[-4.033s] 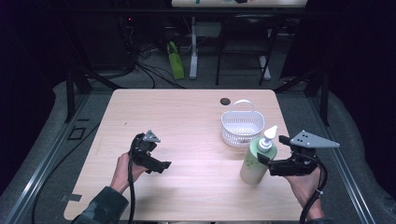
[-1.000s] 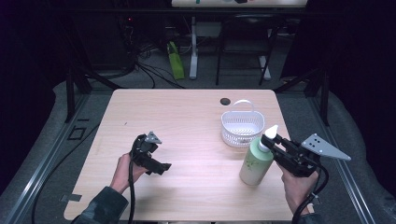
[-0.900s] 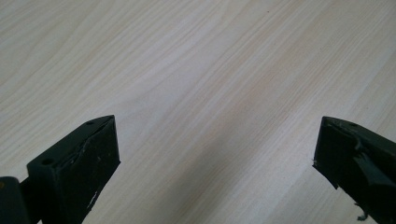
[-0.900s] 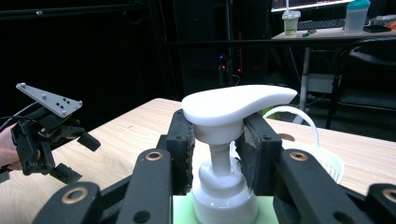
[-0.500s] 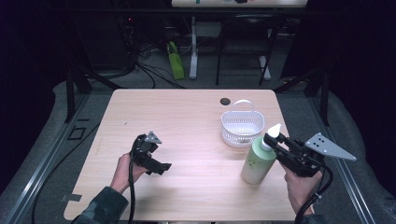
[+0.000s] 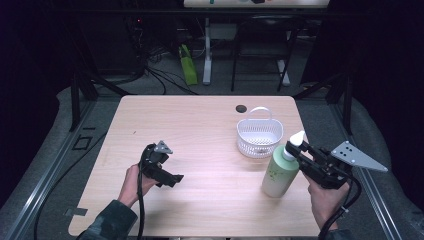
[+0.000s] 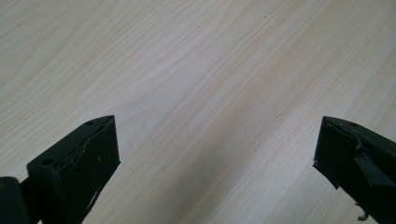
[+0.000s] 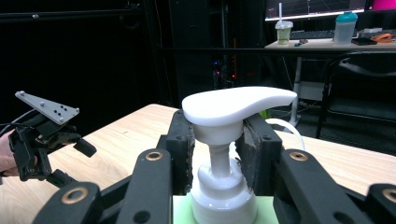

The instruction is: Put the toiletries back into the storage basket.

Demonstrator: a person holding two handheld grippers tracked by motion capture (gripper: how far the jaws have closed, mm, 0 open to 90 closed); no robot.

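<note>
Right gripper view: the right gripper (image 8: 215, 140) pinches the soap bottle's (image 6: 280, 172) white pump (image 8: 236, 106); left gripper (image 6: 162, 167) spread

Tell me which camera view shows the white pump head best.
The right gripper view: the white pump head sits close up, clamped between the right hand-held gripper jaws. In the high view it is a small white tip. The left gripper view faces the table.

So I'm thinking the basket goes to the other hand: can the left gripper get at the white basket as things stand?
Probably yes. The left gripper is open with nothing between its jaws, and bare table lies between it and the white basket. The green pump bottle, clamped by the right gripper, stands off that path.
</note>
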